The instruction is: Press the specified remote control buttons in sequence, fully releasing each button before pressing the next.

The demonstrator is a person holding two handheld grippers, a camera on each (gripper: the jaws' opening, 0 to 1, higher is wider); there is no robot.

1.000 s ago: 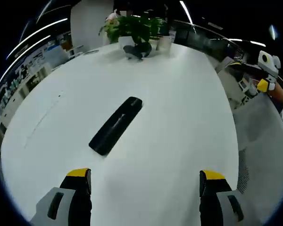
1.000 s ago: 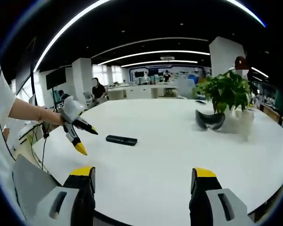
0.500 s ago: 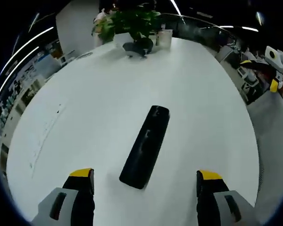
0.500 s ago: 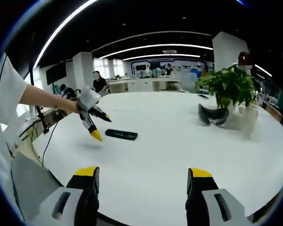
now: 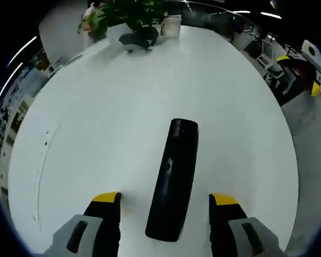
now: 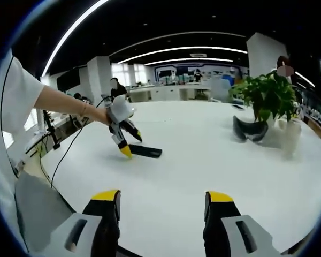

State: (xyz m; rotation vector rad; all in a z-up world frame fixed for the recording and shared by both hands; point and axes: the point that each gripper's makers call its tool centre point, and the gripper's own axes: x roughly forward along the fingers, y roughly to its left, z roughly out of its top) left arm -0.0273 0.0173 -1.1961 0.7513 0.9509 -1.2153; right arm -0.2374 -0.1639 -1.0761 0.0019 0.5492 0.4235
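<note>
Table (image 5: 96, 107) first: it is big, white and round, and it holds everything I need. Far across it stand a green plant (image 5: 129, 12) and a white cup (image 5: 171, 25), with a dark curved thing (image 5: 132, 40) lying just in front of the plant. I will leave those alone.

Next is the remote control (image 5: 174, 178). It is long and black and lies flat on the table. In the left gripper view it now runs straight up between my two yellow-tipped jaws. A second ago it lay slanted and well ahead of them. So I have swung my left gripper (image 5: 165, 199) in over it and lined up with it. In the right gripper view I can see the same thing from the side: the left gripper (image 6: 125, 140), held by a hand (image 6: 101, 113), hangs tipped down with one yellow tip right at the near end of the remote control (image 6: 146, 151). I cannot tell if it is touching yet.

The left jaws are spread wide, one on each side of the remote, holding nothing. My right gripper (image 6: 161, 196) is also spread wide and holds nothing, low over the near side of the table.

I think no button is pressed yet. Next I must bring one tip down on the first button, and I cannot make out the buttons from here.
</note>
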